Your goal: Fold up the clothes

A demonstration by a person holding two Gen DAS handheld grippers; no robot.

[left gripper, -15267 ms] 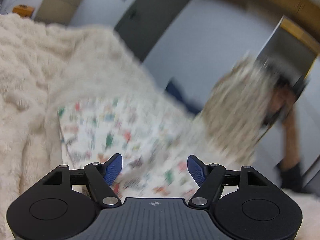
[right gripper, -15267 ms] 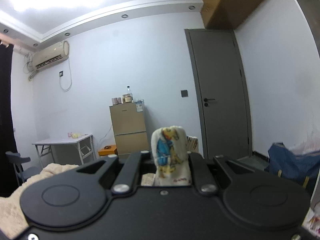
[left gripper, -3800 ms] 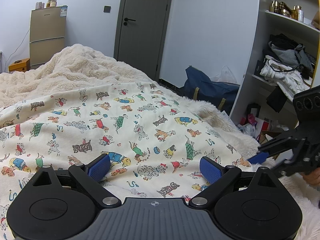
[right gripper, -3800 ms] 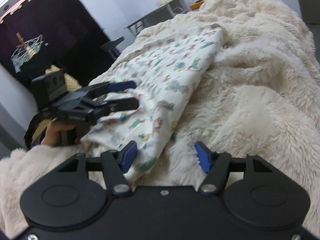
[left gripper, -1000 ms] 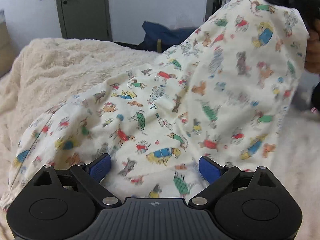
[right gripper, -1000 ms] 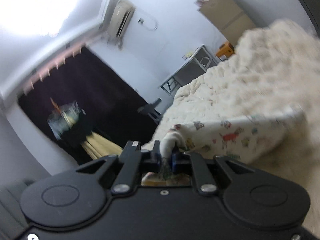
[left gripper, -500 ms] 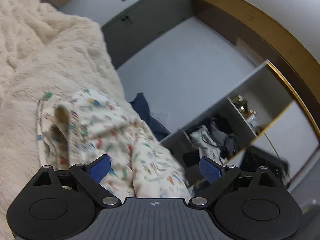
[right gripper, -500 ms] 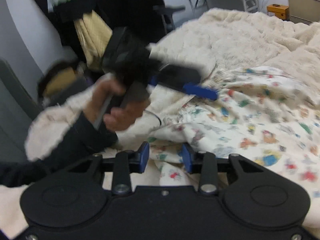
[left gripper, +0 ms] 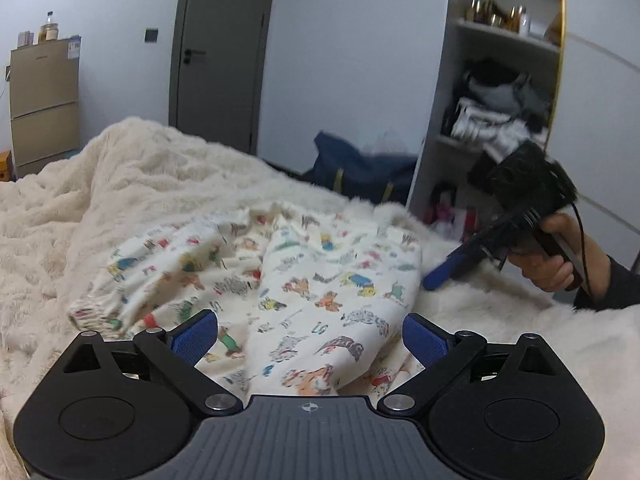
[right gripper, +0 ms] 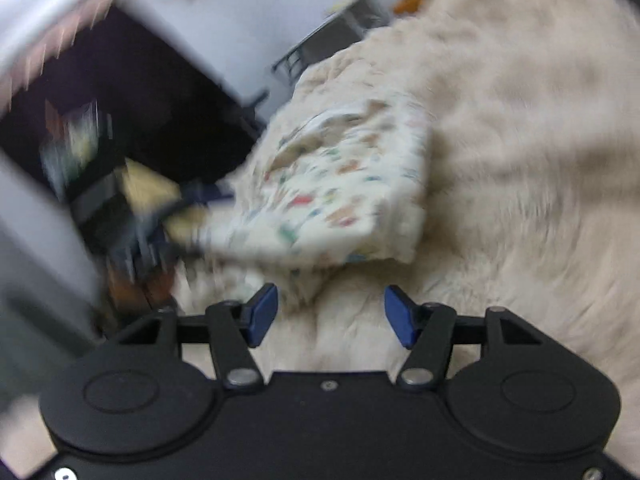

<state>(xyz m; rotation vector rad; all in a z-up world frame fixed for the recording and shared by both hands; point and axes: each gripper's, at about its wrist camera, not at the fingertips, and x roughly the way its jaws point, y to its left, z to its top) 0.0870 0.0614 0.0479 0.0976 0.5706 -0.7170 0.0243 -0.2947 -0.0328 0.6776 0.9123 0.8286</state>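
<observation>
A cream garment (left gripper: 320,280) printed with small cartoon animals lies doubled over and rumpled on the fluffy cream blanket (left gripper: 132,184). My left gripper (left gripper: 308,338) is open just above its near edge; the cloth shows between the blue pads without being pinched. The right gripper (left gripper: 452,268), held in a hand (left gripper: 556,268), hovers low beside the garment's right edge. The right wrist view is blurred. There the right gripper (right gripper: 331,314) has its jaws opening with only blanket (right gripper: 520,160) between them, the garment (right gripper: 344,192) lies just ahead, and the left gripper (right gripper: 160,216) is a dark smear at its far side.
Beyond the bed stand a grey door (left gripper: 220,60), a tan cabinet (left gripper: 40,100), a navy bag (left gripper: 360,168) on the floor and open shelves (left gripper: 500,100) stuffed with clothes. A dark curtain (right gripper: 120,100) and a desk (right gripper: 320,40) lie on the other side.
The right gripper, which held the garment up a second ago, has let go and dropped low with its jaws spreading. The garment has fallen onto the blanket. The left gripper swung back towards it.
</observation>
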